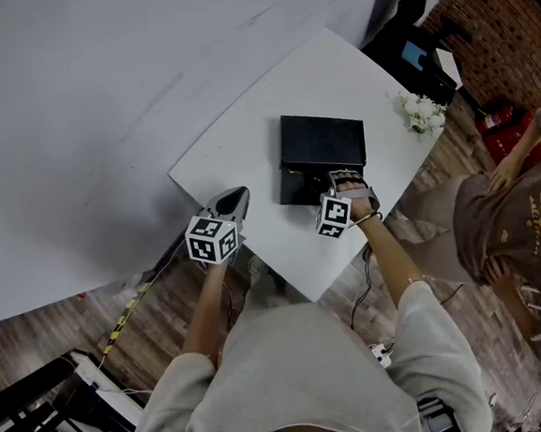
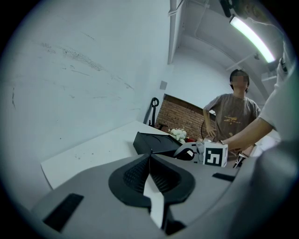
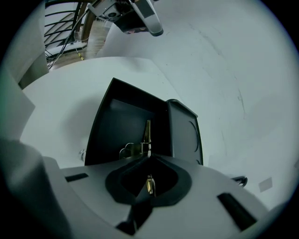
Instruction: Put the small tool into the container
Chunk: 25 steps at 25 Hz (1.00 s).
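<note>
Gripping the small tool (image 3: pixel 147 133) in the clenched right gripper (image 3: pixel 148 158), tip over the inside of the open black box (image 3: pixel 114 123) on the white table (image 1: pixel 245 142). Holding the left gripper (image 2: pixel 150 154) closed and empty, beside the box.

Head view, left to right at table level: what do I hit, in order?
left gripper → black container → white flowers → second person
</note>
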Tool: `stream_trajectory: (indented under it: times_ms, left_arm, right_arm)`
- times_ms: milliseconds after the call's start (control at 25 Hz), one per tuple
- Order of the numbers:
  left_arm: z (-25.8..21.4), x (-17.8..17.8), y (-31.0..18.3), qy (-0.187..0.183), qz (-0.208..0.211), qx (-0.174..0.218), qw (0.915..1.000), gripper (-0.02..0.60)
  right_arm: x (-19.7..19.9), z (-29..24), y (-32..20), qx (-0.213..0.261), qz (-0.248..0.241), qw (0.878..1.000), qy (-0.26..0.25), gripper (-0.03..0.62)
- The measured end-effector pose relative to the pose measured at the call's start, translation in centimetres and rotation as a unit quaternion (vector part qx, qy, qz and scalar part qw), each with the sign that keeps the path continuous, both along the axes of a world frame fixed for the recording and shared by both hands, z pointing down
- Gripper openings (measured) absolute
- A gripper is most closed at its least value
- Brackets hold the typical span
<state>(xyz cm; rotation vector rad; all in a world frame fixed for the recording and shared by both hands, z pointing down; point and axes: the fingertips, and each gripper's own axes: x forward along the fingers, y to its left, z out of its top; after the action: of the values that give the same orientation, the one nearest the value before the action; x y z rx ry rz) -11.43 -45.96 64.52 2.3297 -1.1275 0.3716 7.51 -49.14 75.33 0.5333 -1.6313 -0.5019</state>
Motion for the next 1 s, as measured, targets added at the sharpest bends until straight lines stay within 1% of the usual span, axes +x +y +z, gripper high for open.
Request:
stream_trajectory:
  times_ms: [200, 280, 440, 480, 560, 640, 800, 1000]
  left_arm:
    - [0.1, 0.1, 0.1, -0.001, 0.0, -0.002, 1.0, 0.012]
    - [0.1, 0.1, 0.0, -0.001, 0.001, -0.002, 1.0, 0.012]
    - [0.2, 0.2, -0.1, -0.001, 0.001, -0.001, 1.0, 0.012]
    - [0.2, 0.2, -0.1, -0.001, 0.001, -0.001, 1.0, 0.012]
    - [0.2, 0.2, -0.1, -0.002, 0.002, 0.0, 1.0, 0.012]
    - [0.1, 0.3, -0.1, -0.001, 0.002, 0.0, 1.0, 0.012]
    - [0.0, 0.2, -0.1, -0.002, 0.003, 0.001, 1.0, 0.012]
    - [-0.2, 0.4, -0.3, -0.003, 0.005, 0.004, 1.0, 0.012]
  right_arm:
    - [0.1, 0.4, 0.5, -0.005, -0.007, 1.0, -0.001, 0.013]
    - [0.1, 0.4, 0.7, -0.009, -0.008, 1.0, 0.002, 0.037]
    - [0.3, 0.7, 0.9, -0.013, -0.007, 1.0, 0.005, 0.038]
    - [0.3, 0.9, 0.9, -0.018, -0.008, 1.0, 0.006, 0.048]
    - [0.4, 1.3, 1.2, -0.029, -0.008, 1.0, 0.003, 0.097]
    - [0.4, 1.4, 1.3, -0.034, -0.006, 0.999, -0.003, 0.1]
    - [0.3, 1.6, 1.4, -0.046, -0.004, 0.999, -0.013, 0.179]
    - [0.4, 0.6, 1.3, -0.04, -0.001, 0.999, -0.028, 0.198]
